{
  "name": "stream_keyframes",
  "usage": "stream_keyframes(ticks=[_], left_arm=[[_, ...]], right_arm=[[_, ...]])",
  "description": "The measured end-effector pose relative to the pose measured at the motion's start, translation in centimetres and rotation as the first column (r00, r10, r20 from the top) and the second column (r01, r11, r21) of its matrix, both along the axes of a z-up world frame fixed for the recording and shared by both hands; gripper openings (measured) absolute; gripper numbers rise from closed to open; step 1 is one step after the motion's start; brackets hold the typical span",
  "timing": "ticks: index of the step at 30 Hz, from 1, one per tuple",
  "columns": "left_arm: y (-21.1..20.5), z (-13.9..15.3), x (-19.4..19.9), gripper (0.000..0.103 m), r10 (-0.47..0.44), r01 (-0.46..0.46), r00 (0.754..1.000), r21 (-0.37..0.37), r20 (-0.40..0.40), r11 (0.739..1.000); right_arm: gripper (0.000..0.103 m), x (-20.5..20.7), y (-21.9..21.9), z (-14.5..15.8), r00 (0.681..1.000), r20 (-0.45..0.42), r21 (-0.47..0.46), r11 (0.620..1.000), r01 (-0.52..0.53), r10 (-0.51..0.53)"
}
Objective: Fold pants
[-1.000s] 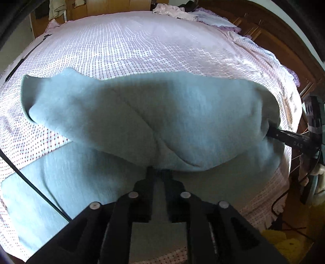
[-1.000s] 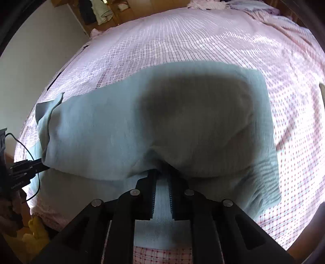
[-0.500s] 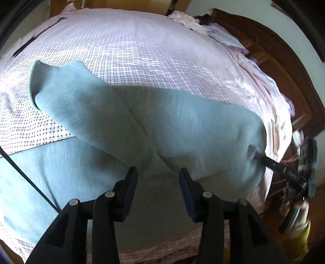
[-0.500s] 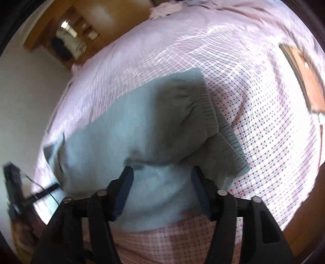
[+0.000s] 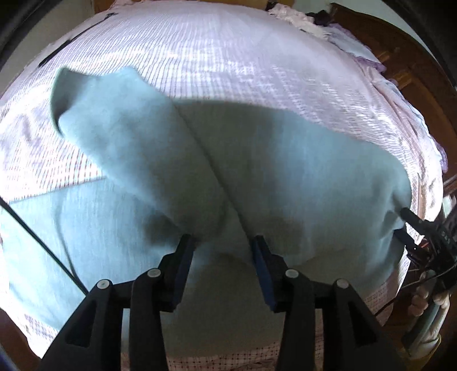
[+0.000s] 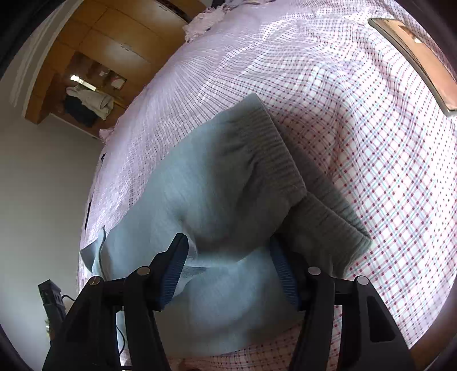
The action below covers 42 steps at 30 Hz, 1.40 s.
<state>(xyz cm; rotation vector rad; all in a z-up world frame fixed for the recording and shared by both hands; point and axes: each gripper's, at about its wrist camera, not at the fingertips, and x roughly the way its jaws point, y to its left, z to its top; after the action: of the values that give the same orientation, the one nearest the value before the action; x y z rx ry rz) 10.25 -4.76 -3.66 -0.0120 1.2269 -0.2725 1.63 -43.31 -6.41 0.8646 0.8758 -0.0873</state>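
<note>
Light blue pants (image 5: 257, 171) lie folded over on a pink checked bed (image 5: 228, 57). The upper layer rests on the lower layer. My left gripper (image 5: 222, 251) is open, its jaws apart just over the near edge of the fold. In the right wrist view the pants (image 6: 205, 194) show their grey ribbed waistband (image 6: 274, 159) at the right end. My right gripper (image 6: 228, 256) is open, jaws apart over the cloth near the waistband. The right gripper also shows at the right edge of the left wrist view (image 5: 422, 228).
A dark wooden headboard (image 5: 414, 71) runs along the right of the bed, with loose clothes (image 5: 328, 25) near it. A wooden wardrobe (image 6: 114, 57) stands beyond the bed. A black cable (image 5: 37, 237) crosses the left of the pants. A wooden frame (image 6: 414, 57) lies at the bed's right edge.
Both grippers were shut on the lifted pants edge one second ago. Both have opened and let the cloth drop onto the lower layer. The right gripper has swung toward the waistband.
</note>
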Motion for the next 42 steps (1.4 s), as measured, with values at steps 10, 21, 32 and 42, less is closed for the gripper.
stream_keyframes(ticks=[10,21,32,42], left_arm=[[0.4,0.5,0.2,0.013,0.025,-0.022,0.999,-0.105,0.031,0.994],[4.1,6.0,-3.4,0.008,0.034,-0.003,0.990,-0.218,0.140,0.976],[4.2,4.2,-7.8,0.008,-0.040,0.051,0.997,-0.200,0.061,0.978],[2.4,0.1,-7.8,0.010,-0.087,0.077,0.994,-0.129,-0.071,0.989]], right_arm=[[0.006,0.6,-1.1,1.7,0.999,0.011,-0.054,0.998,-0.034,0.035],[0.000,-2.4,-0.8,6.5,0.993,0.095,-0.155,0.986,-0.058,0.073],[0.000,-5.8,0.4,6.9,0.997,0.022,-0.292,0.955,-0.059,0.069],[0.001,-5.1,0.0,2.5,0.994,-0.103,-0.331,0.941,-0.075,0.043]])
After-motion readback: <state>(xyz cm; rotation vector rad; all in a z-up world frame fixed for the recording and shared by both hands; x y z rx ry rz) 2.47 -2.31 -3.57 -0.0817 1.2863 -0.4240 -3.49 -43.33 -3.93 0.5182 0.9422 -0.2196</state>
